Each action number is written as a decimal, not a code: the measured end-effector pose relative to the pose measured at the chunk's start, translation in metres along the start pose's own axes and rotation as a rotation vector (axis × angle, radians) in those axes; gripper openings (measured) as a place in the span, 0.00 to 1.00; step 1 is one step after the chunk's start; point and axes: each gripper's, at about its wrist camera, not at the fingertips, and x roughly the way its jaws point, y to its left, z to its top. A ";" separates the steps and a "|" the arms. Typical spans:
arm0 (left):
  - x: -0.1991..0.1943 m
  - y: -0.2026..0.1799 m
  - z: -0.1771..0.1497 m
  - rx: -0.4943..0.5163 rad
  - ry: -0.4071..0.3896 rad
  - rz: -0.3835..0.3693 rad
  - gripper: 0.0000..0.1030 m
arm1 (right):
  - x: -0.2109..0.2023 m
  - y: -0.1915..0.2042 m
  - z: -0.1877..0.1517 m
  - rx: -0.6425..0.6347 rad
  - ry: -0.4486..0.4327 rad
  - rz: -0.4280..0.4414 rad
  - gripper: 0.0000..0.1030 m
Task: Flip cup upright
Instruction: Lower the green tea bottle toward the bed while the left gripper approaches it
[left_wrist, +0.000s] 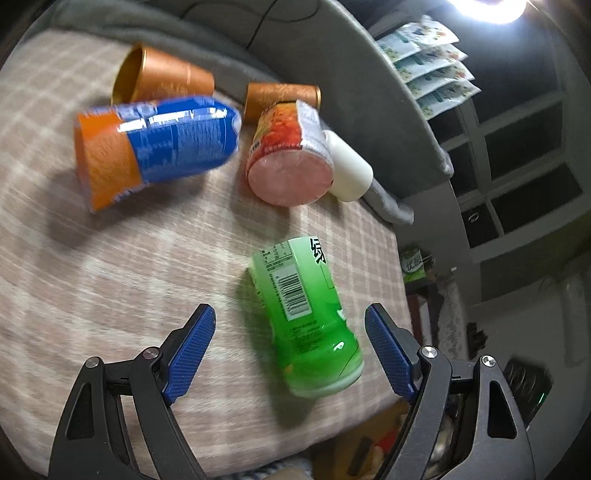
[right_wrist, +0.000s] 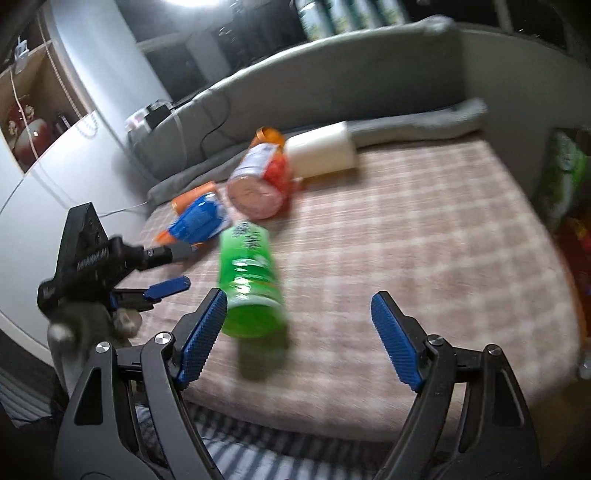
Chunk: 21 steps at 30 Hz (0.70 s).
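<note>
A green cup (left_wrist: 306, 314) lies on its side on the checked cloth, between the open fingers of my left gripper (left_wrist: 290, 325), not touched. In the right wrist view the green cup (right_wrist: 249, 284) lies just ahead of my open, empty right gripper (right_wrist: 299, 314), close to its left finger. The left gripper (right_wrist: 162, 288) shows there at the left of the cup. A blue and orange cup (left_wrist: 155, 144), a red and pink cup (left_wrist: 288, 158), a white cup (left_wrist: 347, 170) and two copper cups (left_wrist: 162, 77) also lie on their sides.
The checked cloth (left_wrist: 110, 277) covers a cushion with a grey padded rim (left_wrist: 332, 55) behind it. Its near edge drops off below the grippers. A grey cloth roll (right_wrist: 417, 123) lies behind the white cup. Shelves stand at the far left in the right wrist view.
</note>
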 end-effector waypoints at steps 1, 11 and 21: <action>0.003 0.002 0.001 -0.025 0.006 -0.009 0.80 | -0.004 -0.005 -0.004 0.009 -0.006 -0.011 0.81; 0.028 0.001 0.008 -0.085 0.020 -0.002 0.80 | -0.020 -0.026 -0.021 0.037 -0.026 -0.048 0.81; 0.043 0.000 0.009 -0.059 0.039 0.032 0.60 | -0.010 -0.033 -0.029 0.046 -0.008 -0.068 0.81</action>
